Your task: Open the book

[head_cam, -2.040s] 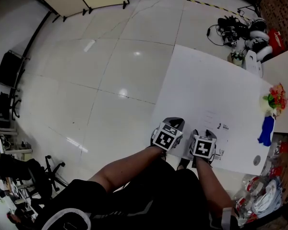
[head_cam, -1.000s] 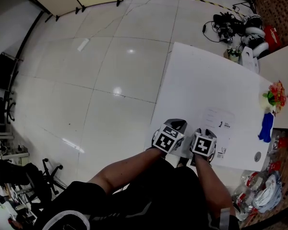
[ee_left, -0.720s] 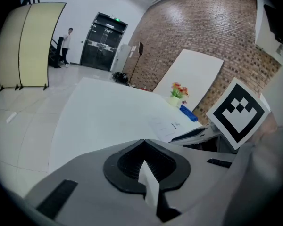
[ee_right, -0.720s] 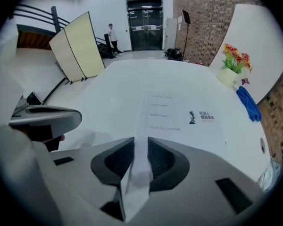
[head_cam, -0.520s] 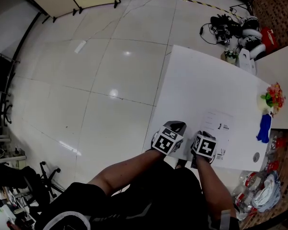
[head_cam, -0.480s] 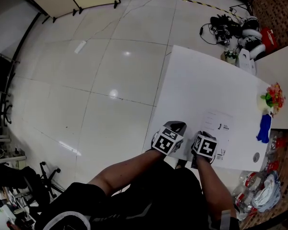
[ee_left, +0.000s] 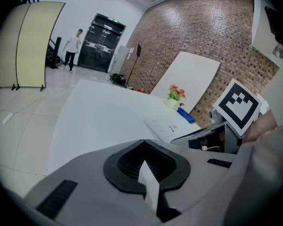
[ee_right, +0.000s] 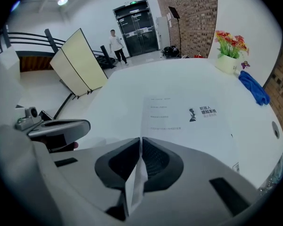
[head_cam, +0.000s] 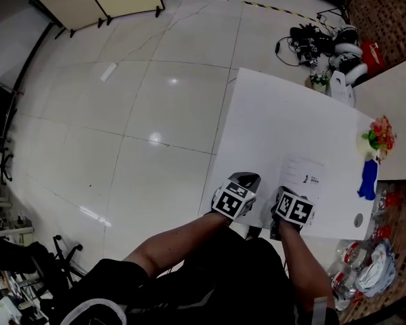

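Note:
A thin white book (head_cam: 304,180) with black print lies flat near the front edge of the white table (head_cam: 277,120). My right gripper (head_cam: 288,196) sits at the book's near edge. In the right gripper view the book (ee_right: 184,119) stretches ahead, and the right gripper (ee_right: 139,147) has its jaws closing, pads pinching a thin white sheet. In the left gripper view the near edge of the book (ee_left: 172,126) lifts toward that gripper. My left gripper (head_cam: 246,181) rests left of the book. Its jaws (ee_left: 142,163) look shut with a white sliver between the pads.
A flower pot (head_cam: 375,135), a blue cloth (head_cam: 367,180) and a small round disc (head_cam: 358,218) sit at the table's right side. Cables and gear (head_cam: 325,42) lie on the floor beyond it. A person (ee_right: 115,44) stands far off by the doors.
The right gripper has rolled a little at the book's near edge. The left gripper has stayed where it was, and the head camera has shifted slightly.

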Tool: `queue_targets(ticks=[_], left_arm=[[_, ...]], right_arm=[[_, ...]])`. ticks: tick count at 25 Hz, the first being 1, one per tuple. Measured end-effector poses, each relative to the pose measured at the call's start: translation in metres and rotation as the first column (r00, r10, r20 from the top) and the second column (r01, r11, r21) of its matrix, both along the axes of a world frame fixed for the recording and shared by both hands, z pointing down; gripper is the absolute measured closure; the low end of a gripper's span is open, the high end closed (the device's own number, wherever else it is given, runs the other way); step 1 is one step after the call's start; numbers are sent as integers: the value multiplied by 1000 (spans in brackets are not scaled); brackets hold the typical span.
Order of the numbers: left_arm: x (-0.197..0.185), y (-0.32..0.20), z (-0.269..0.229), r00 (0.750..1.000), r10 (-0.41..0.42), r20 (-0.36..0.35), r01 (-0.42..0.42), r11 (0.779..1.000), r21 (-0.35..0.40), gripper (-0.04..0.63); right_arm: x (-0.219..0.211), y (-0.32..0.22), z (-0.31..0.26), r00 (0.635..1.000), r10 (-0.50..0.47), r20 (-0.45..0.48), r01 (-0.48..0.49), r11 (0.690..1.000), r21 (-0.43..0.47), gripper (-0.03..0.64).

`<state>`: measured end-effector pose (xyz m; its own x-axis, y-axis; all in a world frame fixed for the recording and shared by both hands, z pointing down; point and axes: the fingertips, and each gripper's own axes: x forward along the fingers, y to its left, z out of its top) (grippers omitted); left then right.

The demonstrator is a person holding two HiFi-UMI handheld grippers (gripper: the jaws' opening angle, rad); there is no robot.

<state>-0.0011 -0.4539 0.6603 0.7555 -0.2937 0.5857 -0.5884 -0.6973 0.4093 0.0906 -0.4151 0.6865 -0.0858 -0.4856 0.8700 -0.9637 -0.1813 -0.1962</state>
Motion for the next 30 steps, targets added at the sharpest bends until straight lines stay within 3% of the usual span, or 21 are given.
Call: queue_targets(ticks=[8, 16, 24, 30], left_arm=[[21, -5, -15, 1000, 6, -22, -5, 999, 33, 594], [71, 4, -45, 999, 3, -35, 0, 996, 93, 594], [152, 24, -84, 998, -42, -49, 49, 989, 141, 594], [209, 43, -94, 999, -38, -33, 43, 984, 171, 594]], right_arm=[[20, 4, -41, 980, 44, 192, -64, 993, 98, 606], [74, 22, -99, 909, 14, 417, -103, 976, 192, 609], [196, 56, -140, 880, -24, 475, -103, 965, 240, 609], [283, 78, -117, 875, -28, 484, -85, 974, 210, 609]])
